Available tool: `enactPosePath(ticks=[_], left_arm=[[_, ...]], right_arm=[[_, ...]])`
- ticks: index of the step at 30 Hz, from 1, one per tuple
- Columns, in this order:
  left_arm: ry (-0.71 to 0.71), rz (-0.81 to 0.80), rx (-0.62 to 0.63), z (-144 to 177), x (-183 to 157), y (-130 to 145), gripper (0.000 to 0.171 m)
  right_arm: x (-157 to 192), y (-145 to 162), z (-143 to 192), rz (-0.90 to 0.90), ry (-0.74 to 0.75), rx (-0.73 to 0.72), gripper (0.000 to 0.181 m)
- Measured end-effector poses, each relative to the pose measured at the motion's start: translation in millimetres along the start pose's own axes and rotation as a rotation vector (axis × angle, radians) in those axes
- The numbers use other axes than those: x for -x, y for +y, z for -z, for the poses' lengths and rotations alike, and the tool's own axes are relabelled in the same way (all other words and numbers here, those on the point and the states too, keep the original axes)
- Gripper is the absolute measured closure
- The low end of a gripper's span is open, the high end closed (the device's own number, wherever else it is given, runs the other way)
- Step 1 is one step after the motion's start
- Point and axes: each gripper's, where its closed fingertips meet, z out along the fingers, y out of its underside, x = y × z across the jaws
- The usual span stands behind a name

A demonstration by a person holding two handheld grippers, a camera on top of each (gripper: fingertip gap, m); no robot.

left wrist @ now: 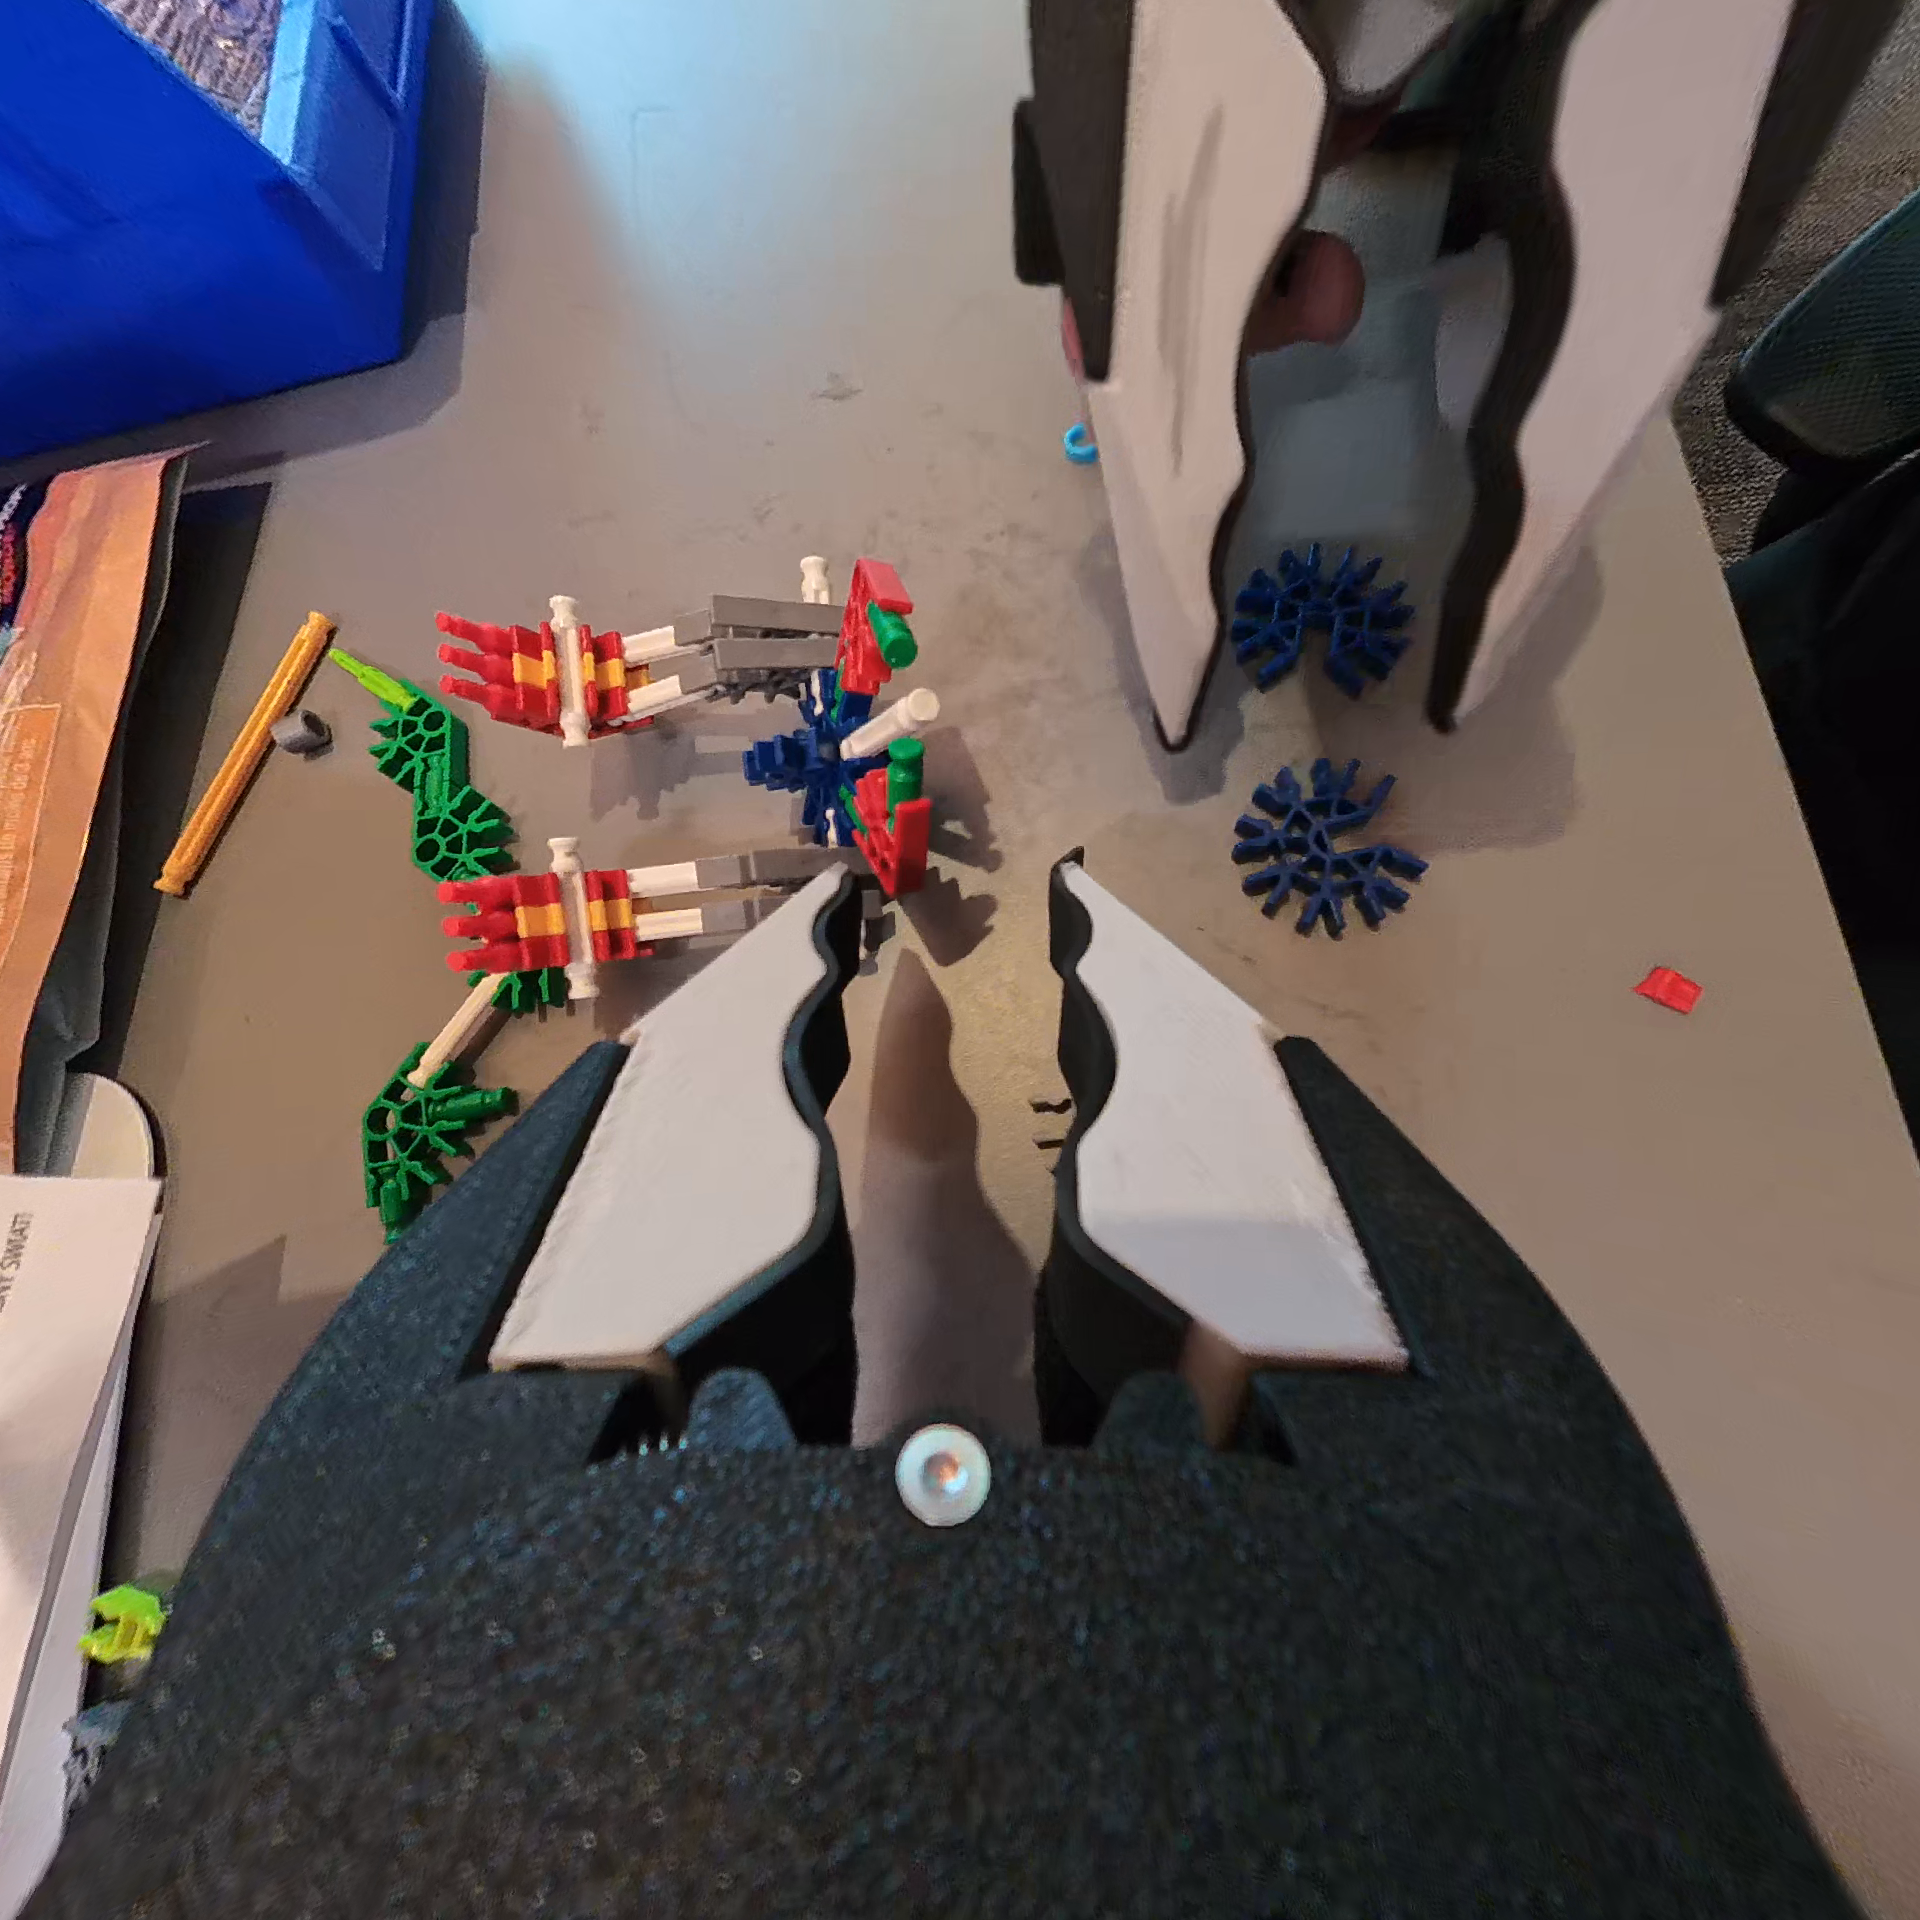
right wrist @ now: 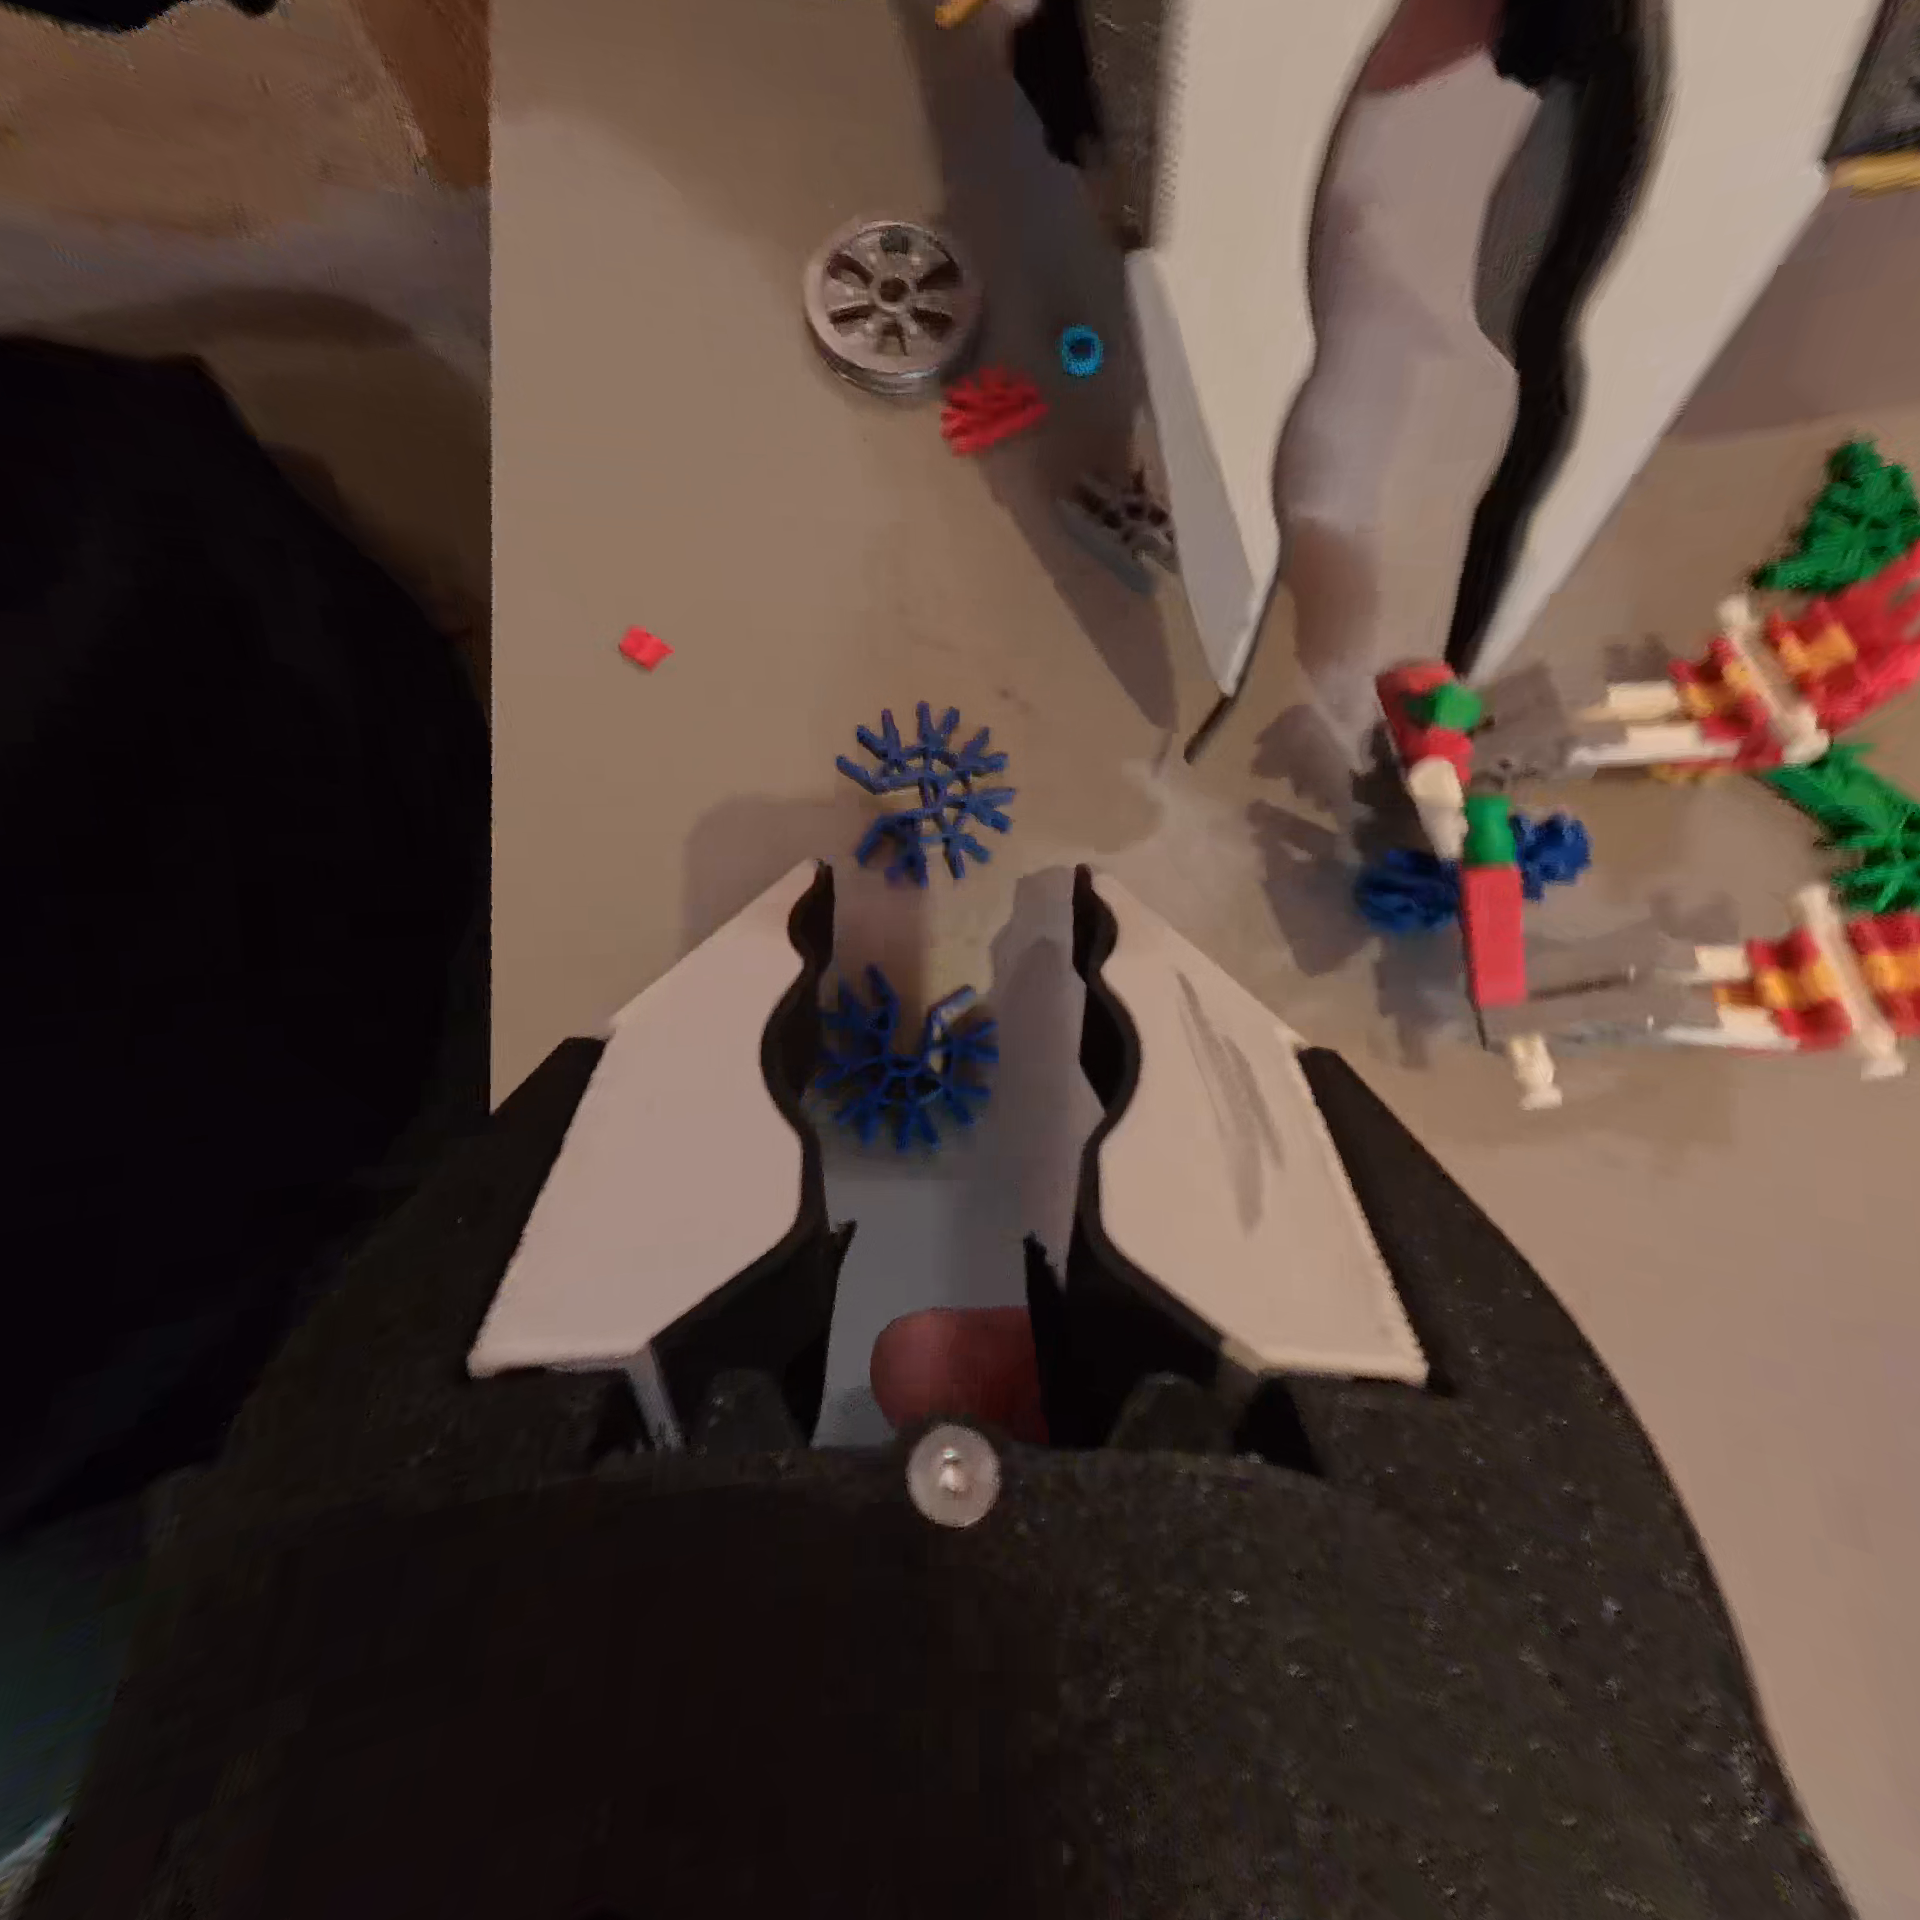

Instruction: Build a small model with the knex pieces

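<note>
My left gripper [left wrist: 956, 883] is open and empty, low over the grey table [left wrist: 1039, 312]. Its left fingertip is next to a toy construction assembly [left wrist: 831, 748] of red, white, grey, blue and green pieces. My right gripper [right wrist: 951, 883] is open. A blue snowflake connector [right wrist: 904, 1060] lies on the table between its fingers; I cannot tell if they touch it. A second blue snowflake connector [right wrist: 925, 795] lies just ahead of the fingertips. In the left wrist view the right gripper [left wrist: 1311, 722] straddles one connector [left wrist: 1320, 618], with the other [left wrist: 1325, 847] nearer me.
A blue bin [left wrist: 208, 208] stands far left. A yellow rod [left wrist: 244, 753], green connectors [left wrist: 442, 790], a printed bag [left wrist: 62, 727] and white paper [left wrist: 52, 1403] lie at left. A grey wheel [right wrist: 894, 307], red connector [right wrist: 992, 410], blue ring [right wrist: 1081, 351] and red chip [right wrist: 644, 646] lie near the table edge.
</note>
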Motion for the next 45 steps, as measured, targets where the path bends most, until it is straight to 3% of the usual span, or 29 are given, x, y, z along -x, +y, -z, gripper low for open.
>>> enactPosePath(ticks=[4, 8, 16, 23, 28, 45], left_arm=[[0.001, 0.006, -0.014, 0.9, 1.0, -1.4, 0.138], [-0.001, -0.002, -0.005, -0.9, 0.7, 0.1, 0.138], [-0.024, -0.019, -0.021, 0.4, 3.4, -2.2, 0.138], [-0.096, -0.058, -0.034, -5.1, 11.9, -5.9, 0.140], [-0.108, -0.081, -0.062, -7.7, 11.2, -11.3, 0.163], [-0.065, 0.171, -0.118, 7.4, 19.9, -27.7, 0.168]], right_arm=[[4.2, 1.9, -15.6, 0.034, -0.015, 0.055, 0.126], [5.2, -3.2, -20.6, 0.016, -0.037, 0.012, 0.152], [-4.7, -0.6, -9.0, -0.004, 0.012, -0.026, 0.153], [-46.9, -16.3, 35.6, -0.067, 0.244, -0.156, 0.153], [-66.0, -22.9, 51.4, -0.030, 0.378, -0.186, 0.154], [-87.8, -28.3, 45.7, 0.050, 0.477, -0.115, 0.154]])
